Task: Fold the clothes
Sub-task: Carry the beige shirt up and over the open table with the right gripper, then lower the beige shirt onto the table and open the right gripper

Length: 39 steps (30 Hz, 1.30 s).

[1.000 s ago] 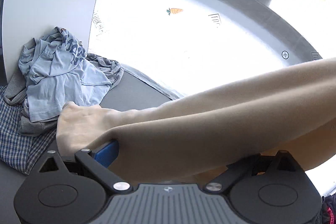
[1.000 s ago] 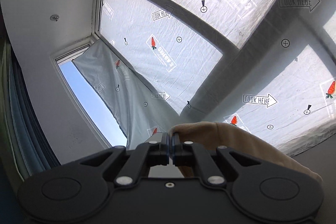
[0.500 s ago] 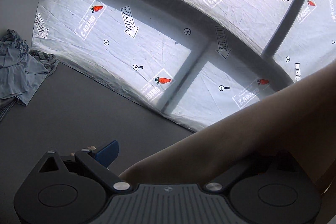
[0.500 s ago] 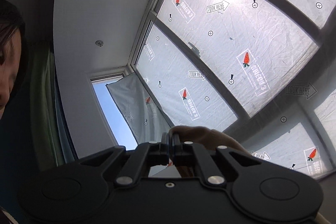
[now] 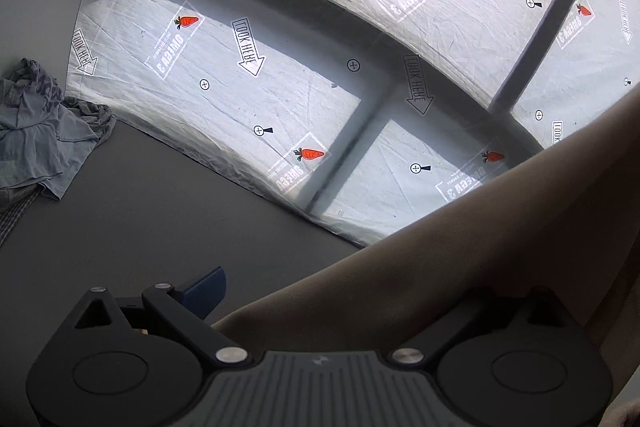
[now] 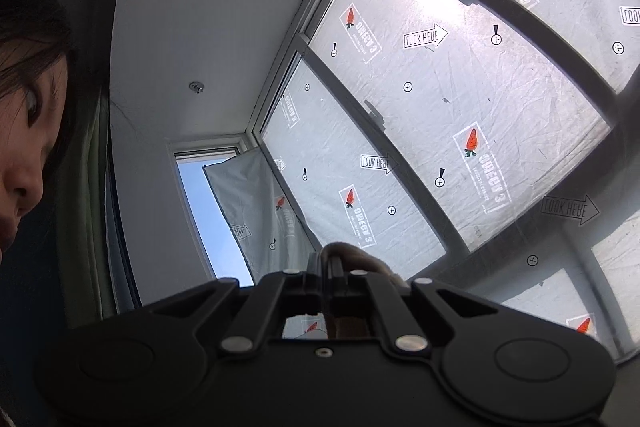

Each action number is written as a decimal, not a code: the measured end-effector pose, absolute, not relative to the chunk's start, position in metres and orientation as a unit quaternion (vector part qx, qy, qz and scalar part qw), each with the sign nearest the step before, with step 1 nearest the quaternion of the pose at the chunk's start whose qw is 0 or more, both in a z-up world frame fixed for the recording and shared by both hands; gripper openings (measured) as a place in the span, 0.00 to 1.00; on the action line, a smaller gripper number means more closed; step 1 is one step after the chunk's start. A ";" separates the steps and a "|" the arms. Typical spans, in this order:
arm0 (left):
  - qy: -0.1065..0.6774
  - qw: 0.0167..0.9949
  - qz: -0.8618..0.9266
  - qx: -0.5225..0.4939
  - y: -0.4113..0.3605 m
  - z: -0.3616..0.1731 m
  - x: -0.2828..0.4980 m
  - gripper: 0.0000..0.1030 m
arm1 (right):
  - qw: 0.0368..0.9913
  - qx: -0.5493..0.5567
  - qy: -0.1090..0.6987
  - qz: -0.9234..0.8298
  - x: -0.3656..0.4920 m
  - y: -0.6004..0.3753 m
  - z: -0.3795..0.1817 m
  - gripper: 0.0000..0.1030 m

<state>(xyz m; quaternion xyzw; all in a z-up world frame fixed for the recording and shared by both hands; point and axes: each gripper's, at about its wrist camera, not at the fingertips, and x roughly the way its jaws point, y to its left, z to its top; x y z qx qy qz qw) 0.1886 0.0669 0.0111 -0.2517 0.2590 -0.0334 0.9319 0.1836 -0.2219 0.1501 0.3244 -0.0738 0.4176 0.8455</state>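
The tan garment (image 5: pixel 460 267) is hanging in the air between the 2 grippers, lifted above the grey surface (image 5: pixel 160 227) and stretching across the lower right of the left wrist view, in front of the covered window (image 5: pixel 280 87). The right gripper (image 6: pixel 325 263) is showing its jaws pressed together and pinching a folded edge of that tan fabric (image 6: pixel 348 251), raised toward the window panes. The left gripper (image 5: pixel 320 307) is showing only 1 blue pad (image 5: pixel 204 291) clearly; the cloth is draping over the other side, so I cannot tell whether its jaws are spread or gripping.

The fabric is looking soft, light and limp: it is sagging under its own weight and curving between its held points, so it will likely slide and bunch rather than keep a shape. Taking it at 2 corners or along a hem seems the sensible hold, keeping it taut before laying it flat.

To the left of the tan garment, a blue-grey shirt (image 5: pixel 36 143) is lying crumpled in a heap on the grey surface, well apart from it.
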 end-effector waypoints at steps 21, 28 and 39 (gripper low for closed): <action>0.464 0.869 0.051 -0.163 0.089 -0.122 0.519 0.96 | 0.950 0.170 0.202 0.166 0.522 -0.181 -0.013 0.09; 0.499 0.850 0.065 -0.157 0.089 -0.155 0.540 0.96 | 0.929 0.140 0.318 0.127 0.556 -0.182 -0.097 0.26; 0.537 0.827 0.084 -0.141 0.084 -0.171 0.504 0.97 | 0.874 0.074 0.468 0.107 0.497 -0.207 -0.172 0.37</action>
